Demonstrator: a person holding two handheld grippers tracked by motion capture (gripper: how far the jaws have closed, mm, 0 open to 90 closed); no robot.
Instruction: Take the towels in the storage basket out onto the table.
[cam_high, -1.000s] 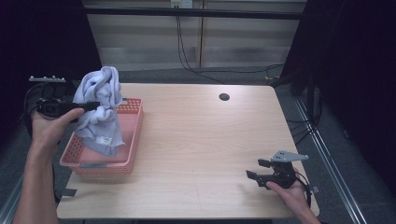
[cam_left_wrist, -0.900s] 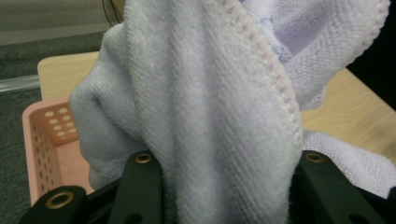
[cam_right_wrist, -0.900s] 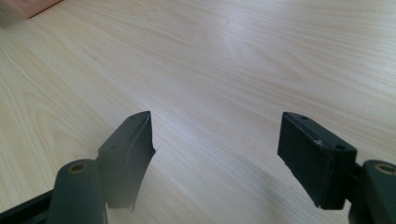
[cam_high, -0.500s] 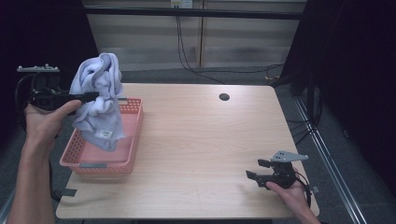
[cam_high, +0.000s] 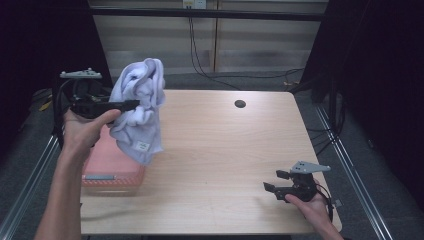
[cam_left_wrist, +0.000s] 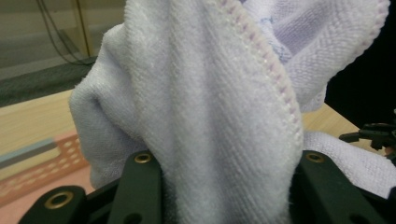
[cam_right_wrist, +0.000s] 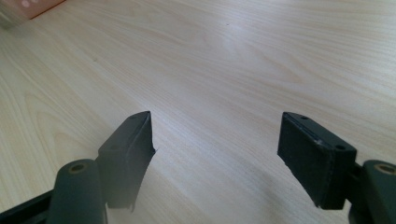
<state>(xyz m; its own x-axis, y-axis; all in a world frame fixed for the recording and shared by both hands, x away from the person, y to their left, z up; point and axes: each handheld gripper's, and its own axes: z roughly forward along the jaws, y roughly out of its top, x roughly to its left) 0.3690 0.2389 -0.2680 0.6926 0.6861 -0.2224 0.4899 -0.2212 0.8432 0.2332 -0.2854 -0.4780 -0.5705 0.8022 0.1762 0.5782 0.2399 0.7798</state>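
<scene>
The left gripper (cam_high: 131, 105) was clenched on a bunched, pale lavender terry-cloth towel (cam_high: 140, 111), its fingers (cam_left_wrist: 140, 182) pressing a thick fold of the cloth between them. The towel hung in the air above the left edge of the pale wooden worktop (cam_high: 220, 165), its lower end with a small white label dangling clear over the inner rim of a shallow pink plastic basket (cam_high: 112, 167) that sat along that left edge, towards the near left corner. In the left gripper view the stitched hem of the towel ran upward between the two black fingers.

The right gripper (cam_high: 272, 182) rested low by the near right corner of the worktop, well apart from the towel and basket. Its fingers (cam_right_wrist: 133, 154) stood released, wide apart, with bare wood between them. A small dark round hole (cam_high: 240, 104) showed near the far edge.
</scene>
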